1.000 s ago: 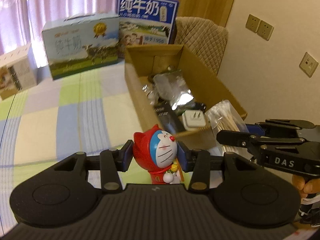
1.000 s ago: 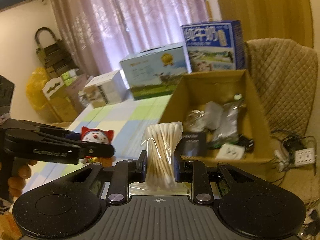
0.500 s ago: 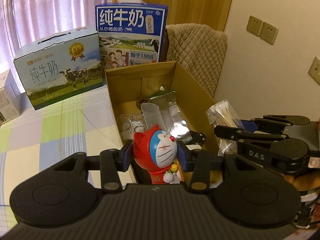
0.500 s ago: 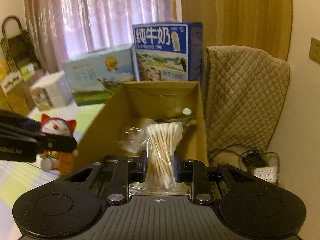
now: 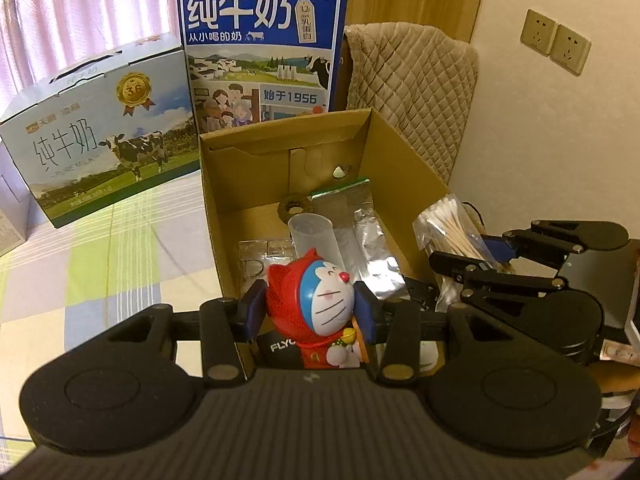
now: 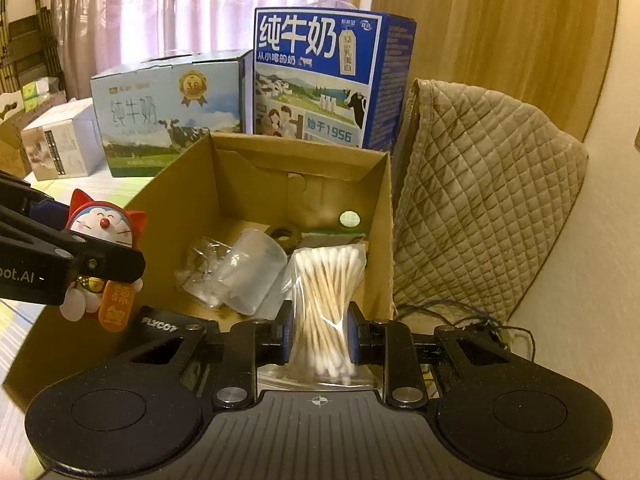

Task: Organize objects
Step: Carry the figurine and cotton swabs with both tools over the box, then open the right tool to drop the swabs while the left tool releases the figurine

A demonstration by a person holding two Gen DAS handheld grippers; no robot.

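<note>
My left gripper (image 5: 310,314) is shut on a red-hooded blue cat figurine (image 5: 316,304), held above the near end of an open cardboard box (image 5: 404,168). My right gripper (image 6: 318,334) is shut on a clear bag of cotton swabs (image 6: 326,300), over the box's near right part. In the right wrist view the figurine (image 6: 102,224) hangs over the box's left wall (image 6: 168,216), pinched by the left gripper (image 6: 76,256). In the left wrist view the swab bag (image 5: 452,228) sits by the box's right wall, in the right gripper (image 5: 480,260).
Inside the box lie a clear plastic cup (image 6: 254,276), foil packets (image 5: 360,228), a black item marked FLYCO (image 6: 168,326) and a coin cell (image 6: 349,219). Two milk cartons (image 5: 260,52) (image 5: 100,120) stand behind it on a checked cloth (image 5: 100,256). A quilted cover (image 6: 480,184) lies right.
Both grippers have moved forward over the box with their loads. The figurine went from beside the box's left wall to above its near end. The swab bag came in over the right side.
</note>
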